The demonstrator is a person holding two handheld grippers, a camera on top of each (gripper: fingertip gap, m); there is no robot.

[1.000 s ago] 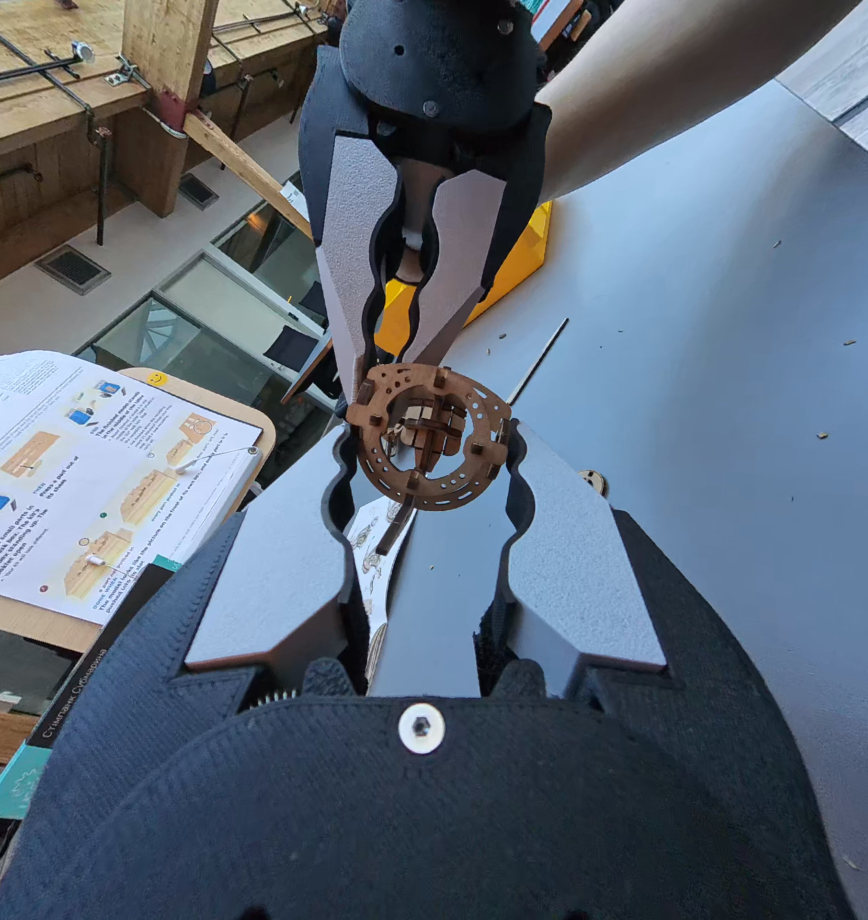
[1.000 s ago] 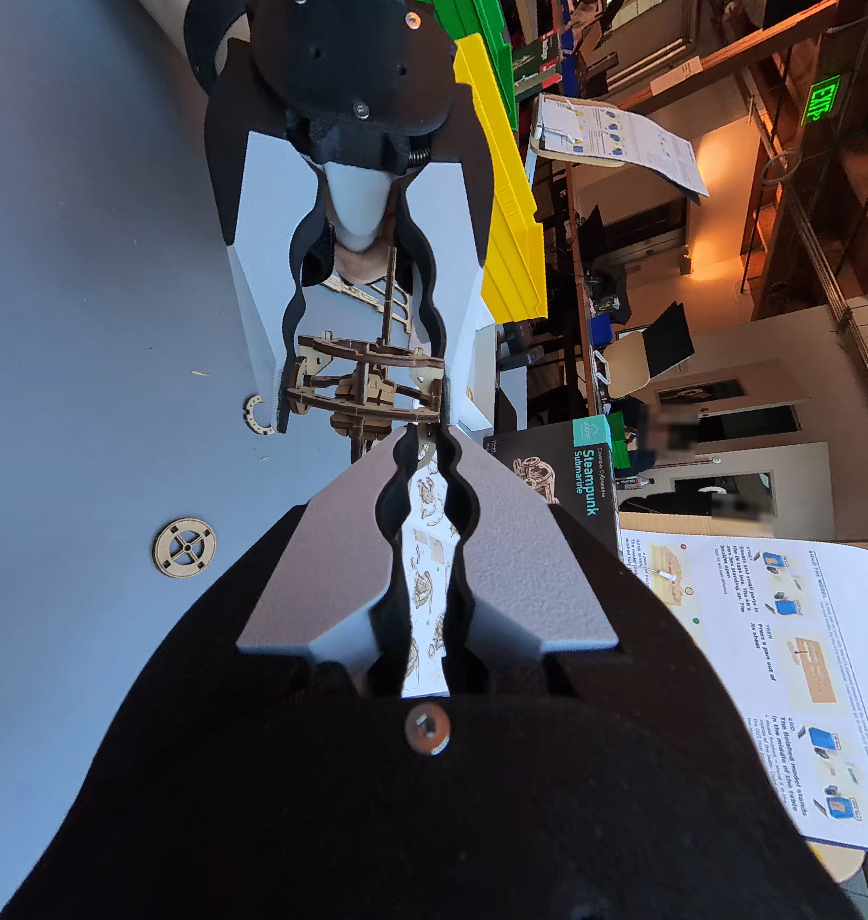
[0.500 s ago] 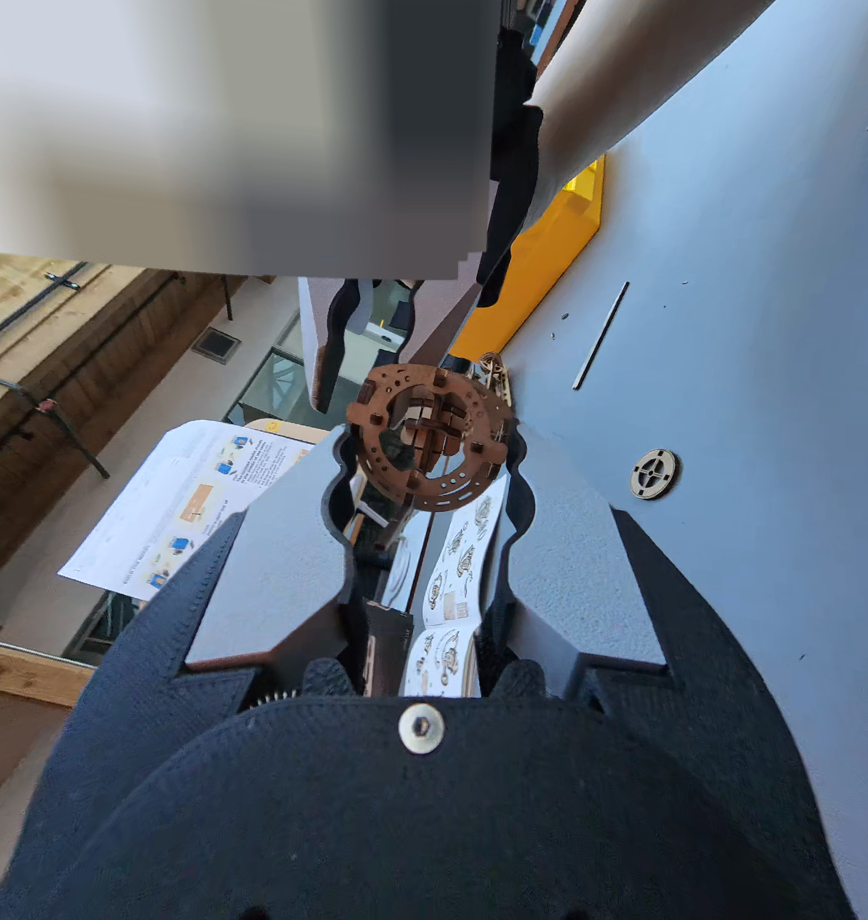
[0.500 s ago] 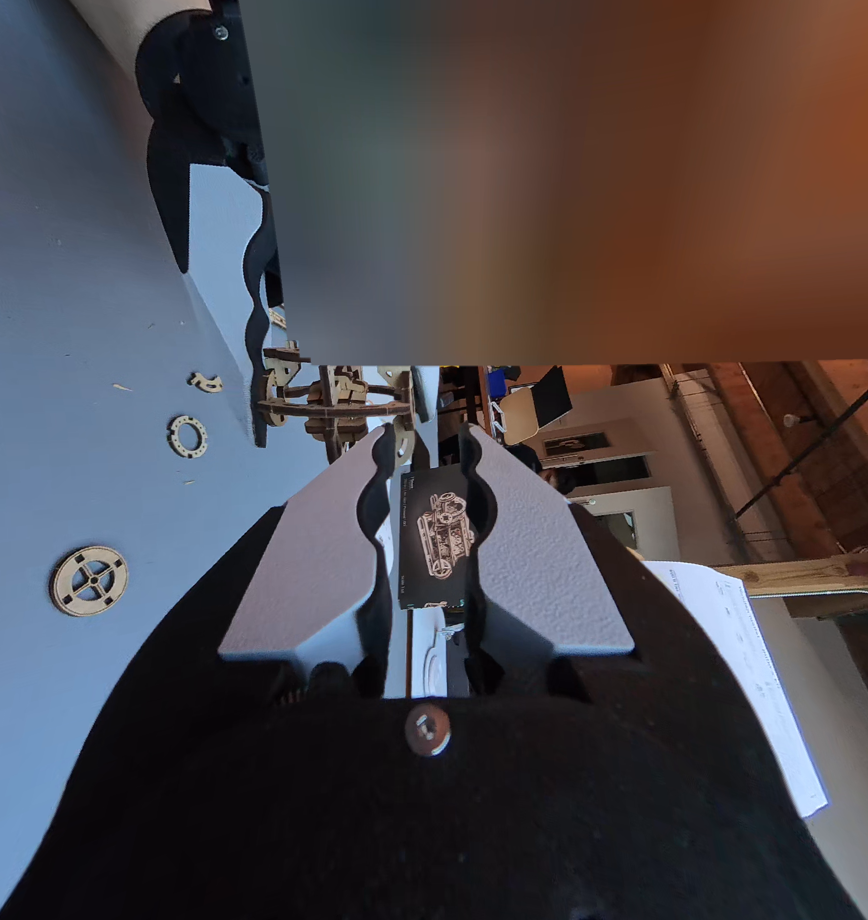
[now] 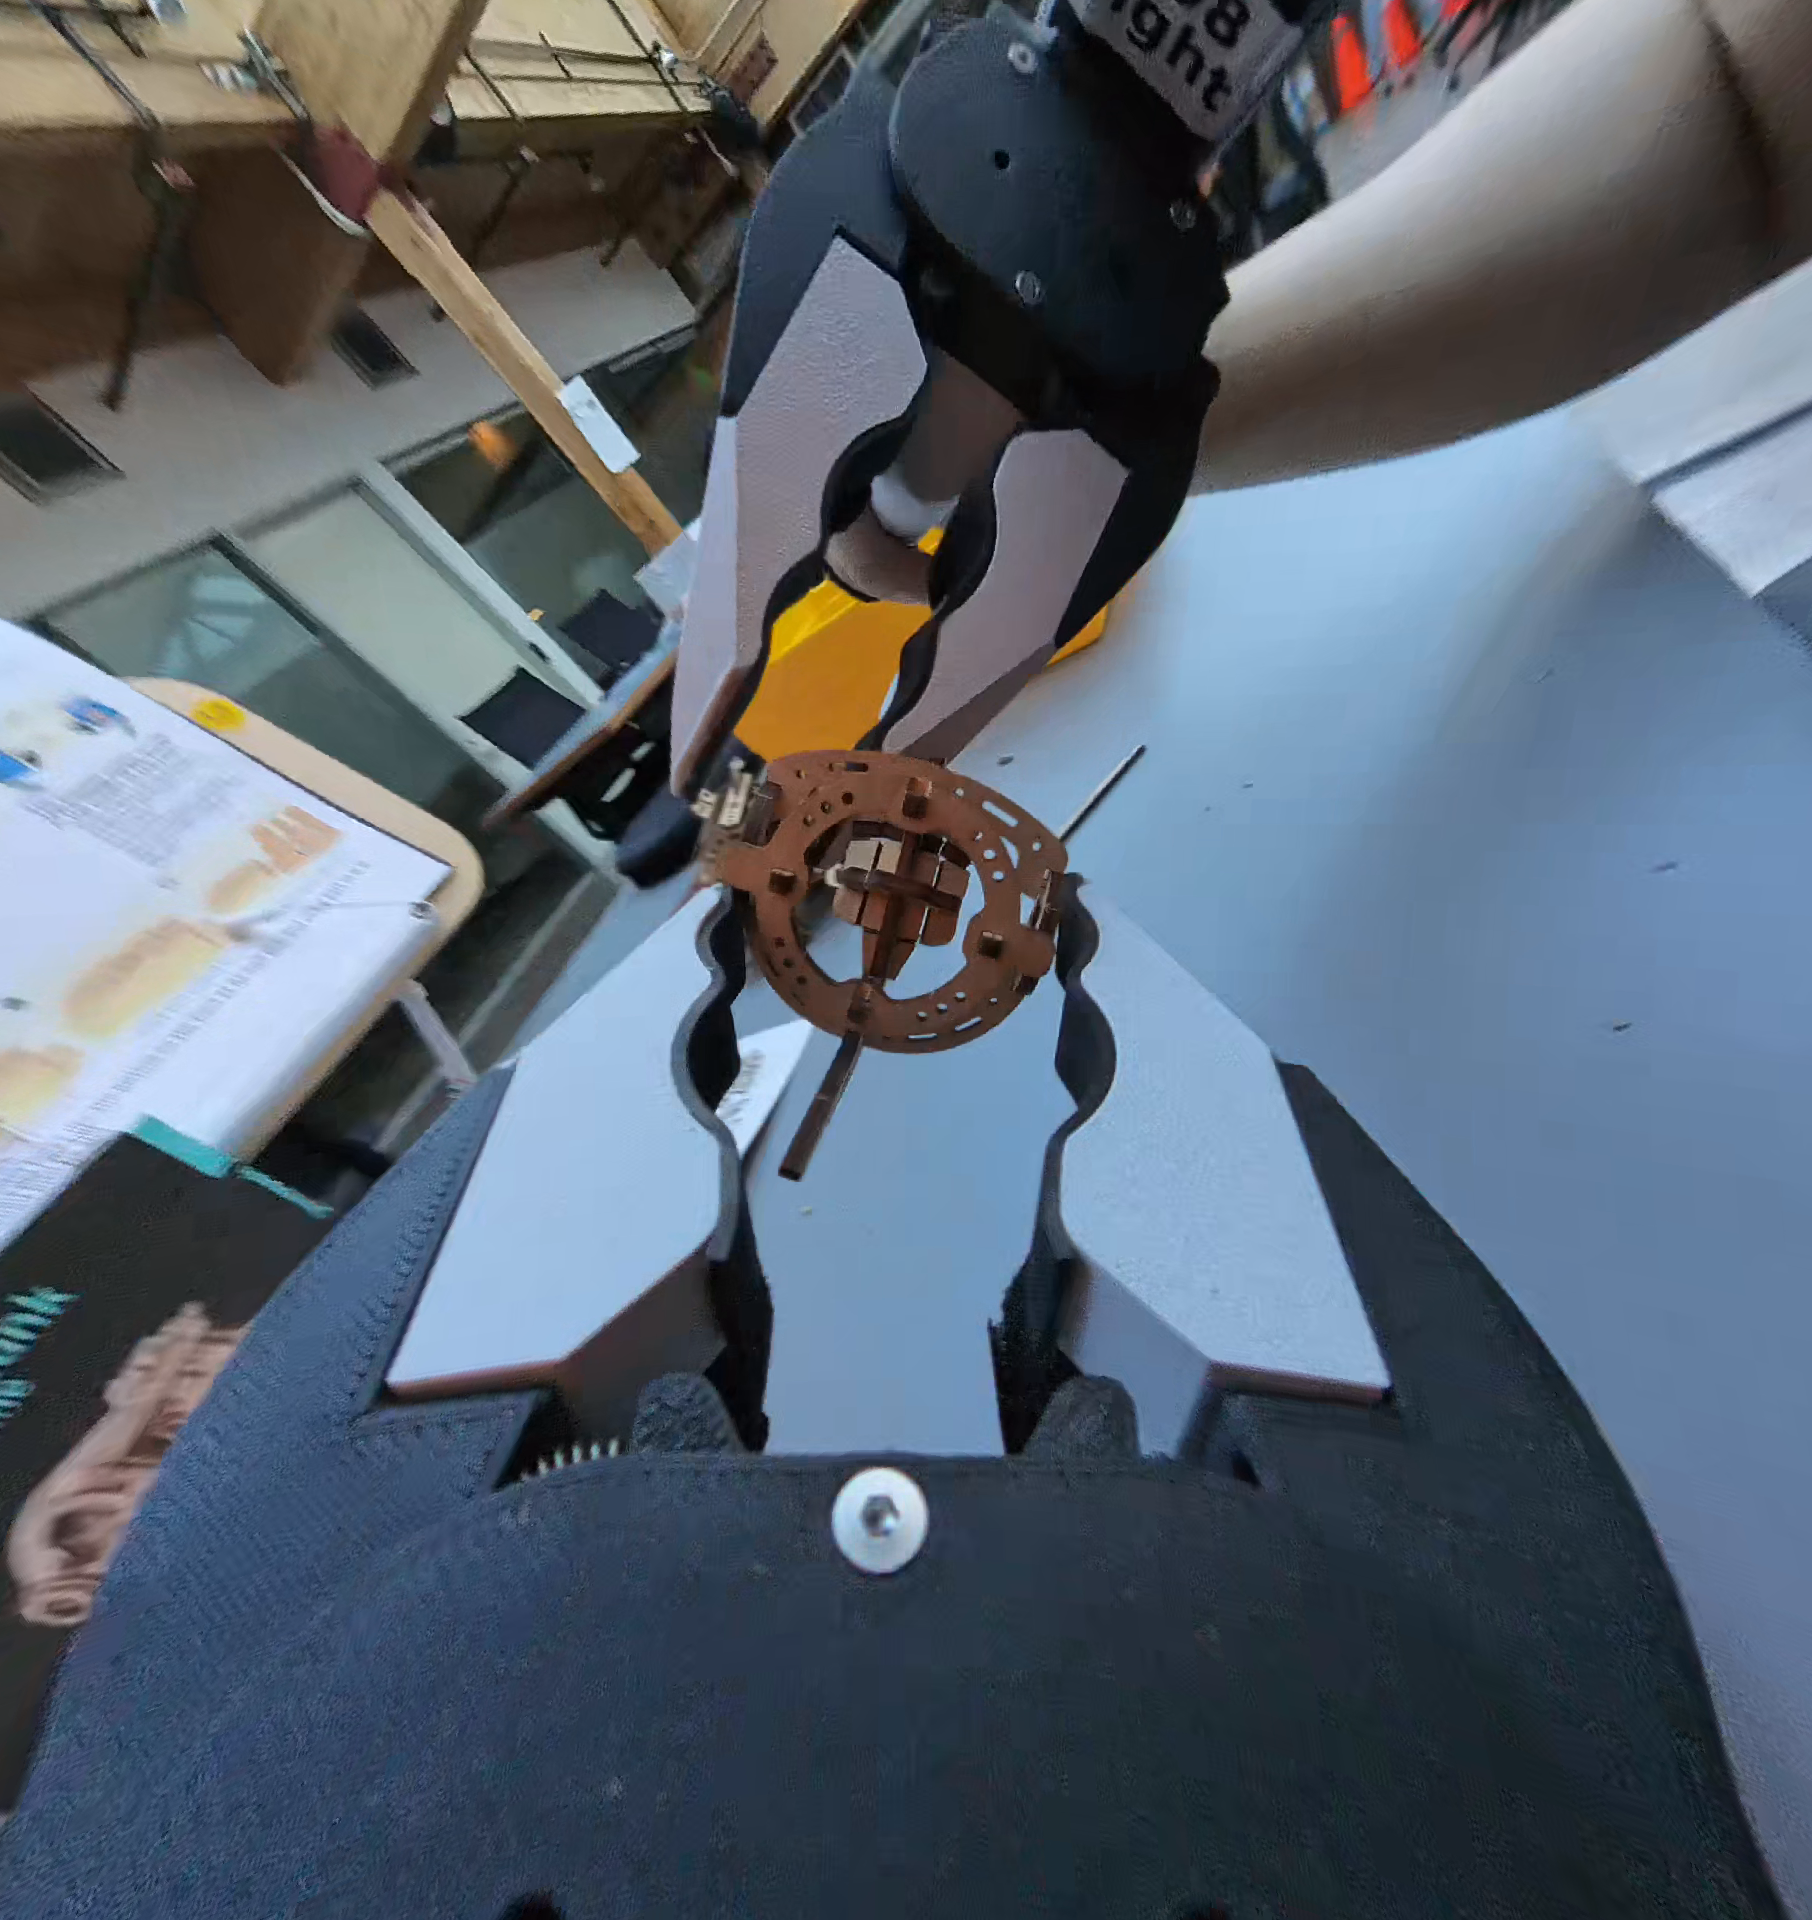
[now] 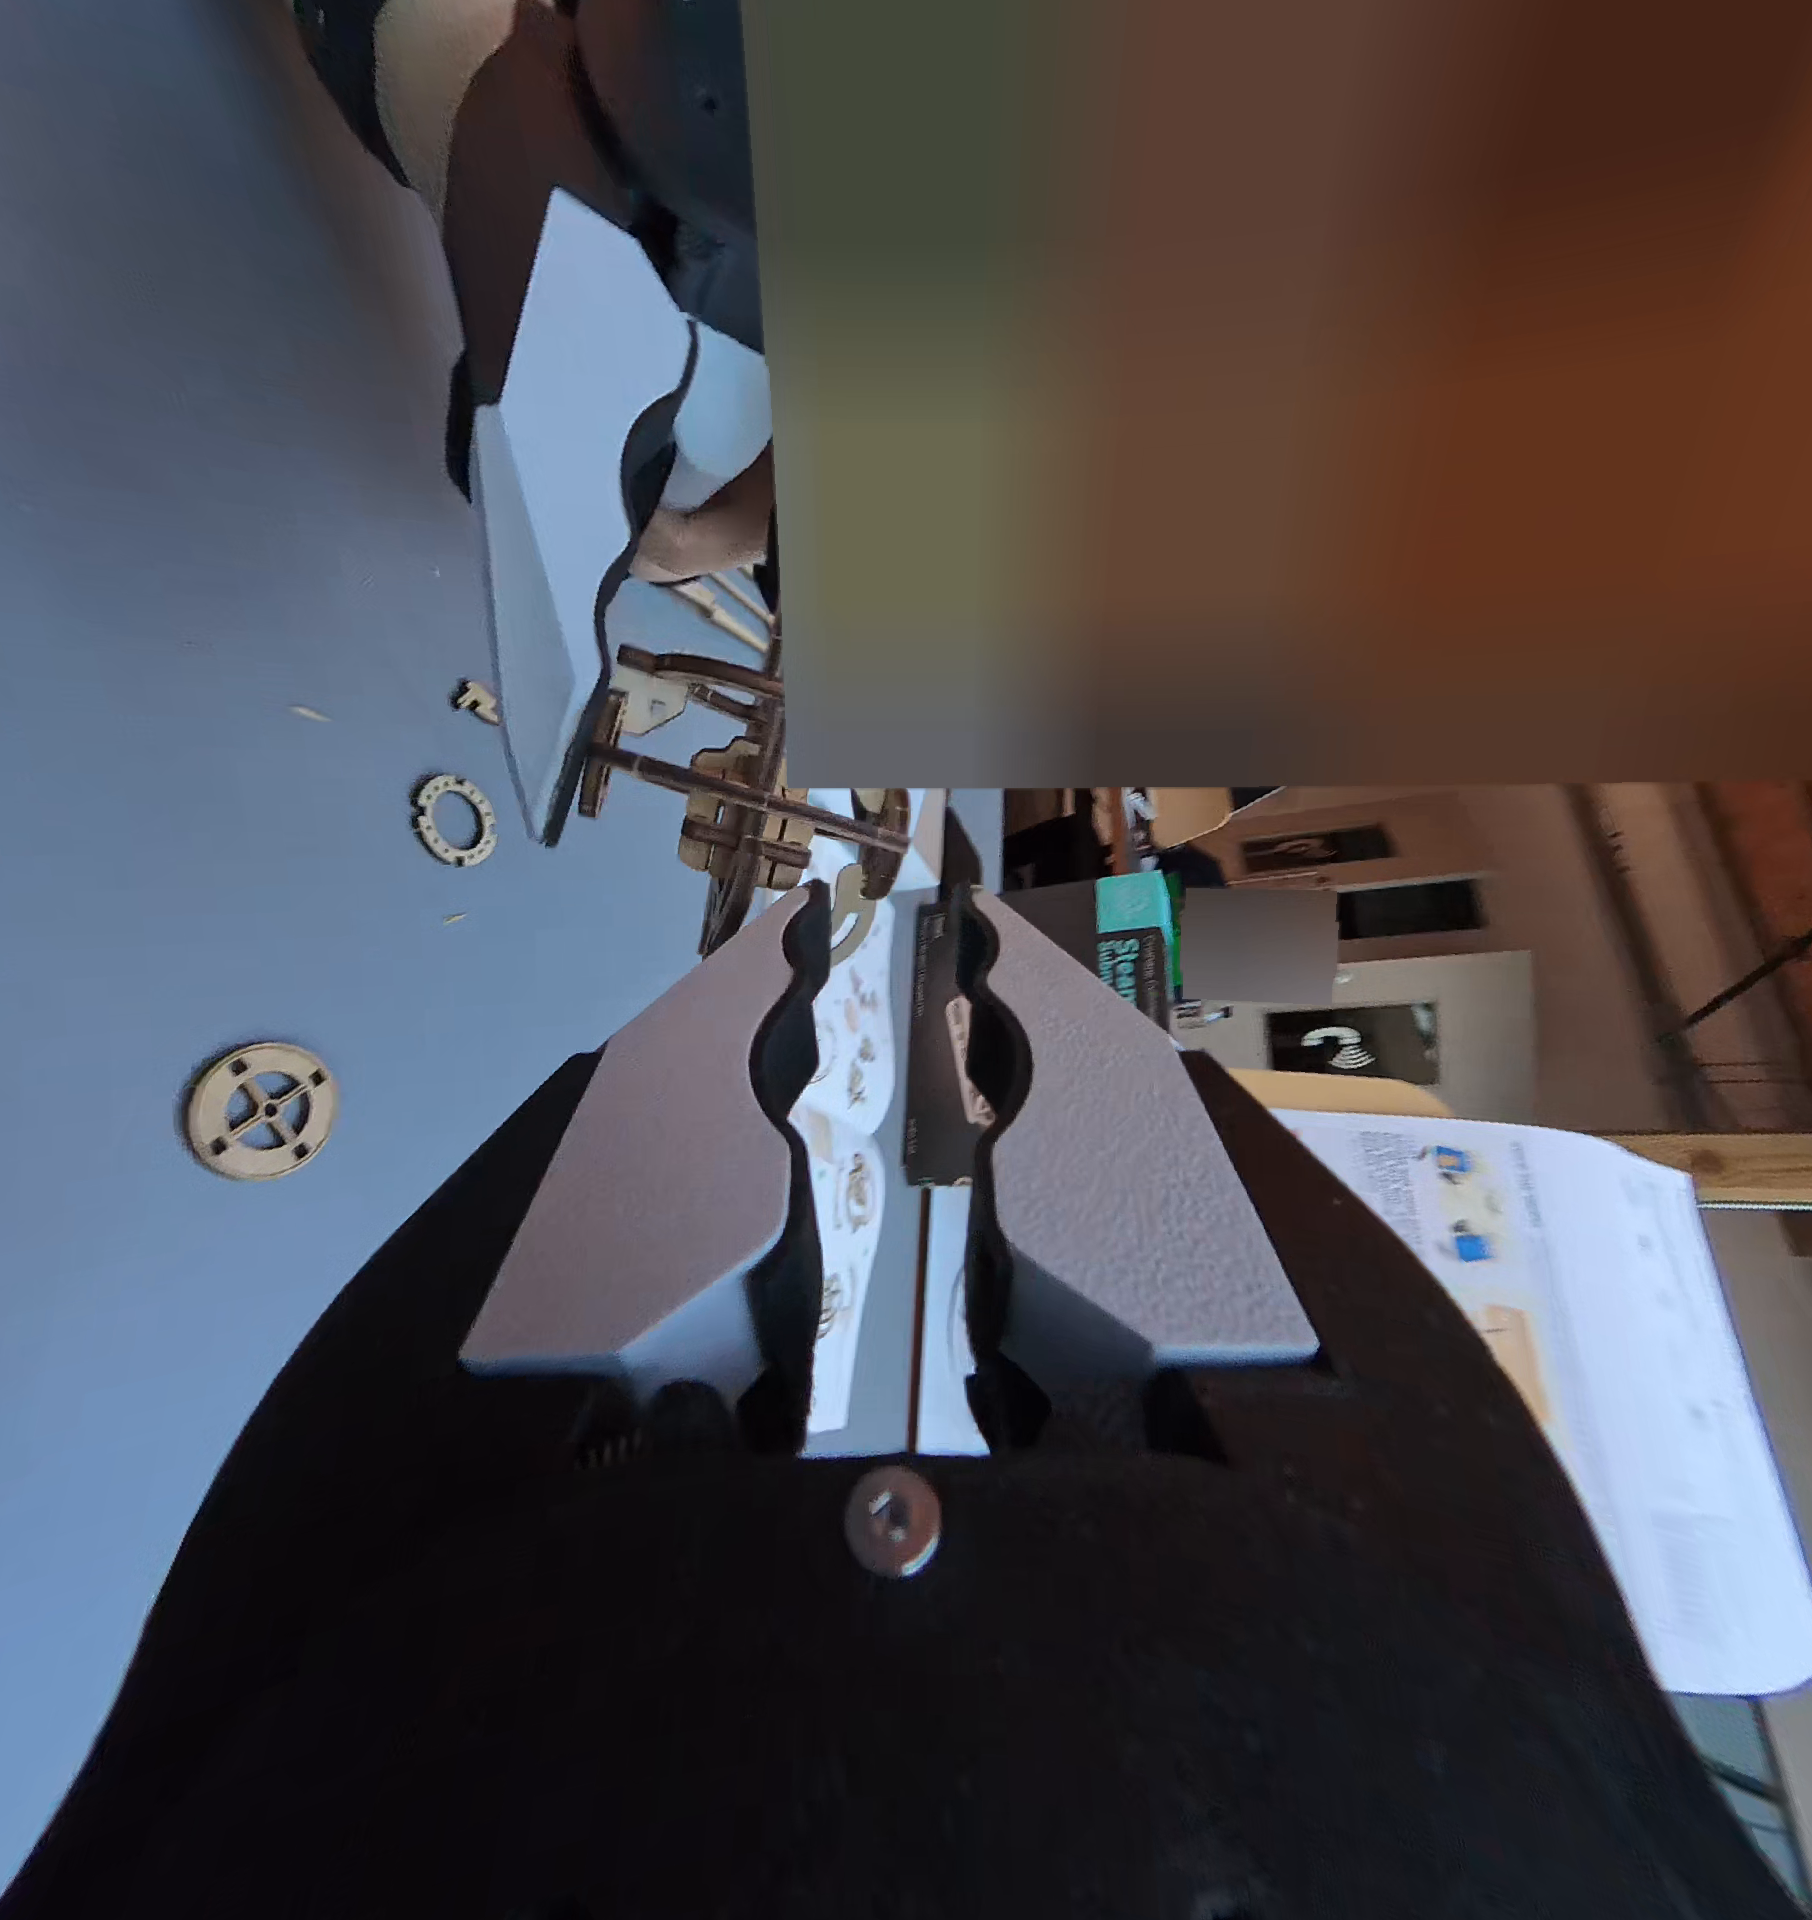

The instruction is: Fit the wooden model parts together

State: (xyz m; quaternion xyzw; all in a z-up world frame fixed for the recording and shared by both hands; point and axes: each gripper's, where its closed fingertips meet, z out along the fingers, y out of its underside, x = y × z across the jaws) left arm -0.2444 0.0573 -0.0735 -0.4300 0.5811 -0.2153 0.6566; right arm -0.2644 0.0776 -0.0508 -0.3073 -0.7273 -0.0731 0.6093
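The wooden model (image 5: 886, 899), a part-built ring assy w/ a cross-shaped core and a thin rod sticking out below, is held up off the grey worktop (image 5: 1453, 935), clamped between the fingers of the left gripper (image 5: 891, 914) at its two sides. From the side, in the right wrist view, it reads as two flat rings joined by short posts (image 6: 694, 769), so a good share of the build looks done.

The right gripper (image 5: 808, 764) sits opposite, tips right at the top-left rim of the ring, where a small dark piece shows. In its own view the fingers (image 6: 673, 1091) stand slightly apart w/ a gap between them; whether the tips pinch that small piece or just touch the rim can't be told.

Still loose on the worktop: a spoked wheel disc (image 6: 263, 1110), a small toothed ring (image 6: 453, 818) and a tiny hooked bit (image 6: 476, 701), all well apart from the model. A parts sheet (image 6: 850, 1091), the black box (image 5: 71, 1382) and the instruction sheet (image 5: 133, 914) lie nearby.

Judgement: mid-build, approx. Core + rings are together; at least those loose pcs are left to fit.
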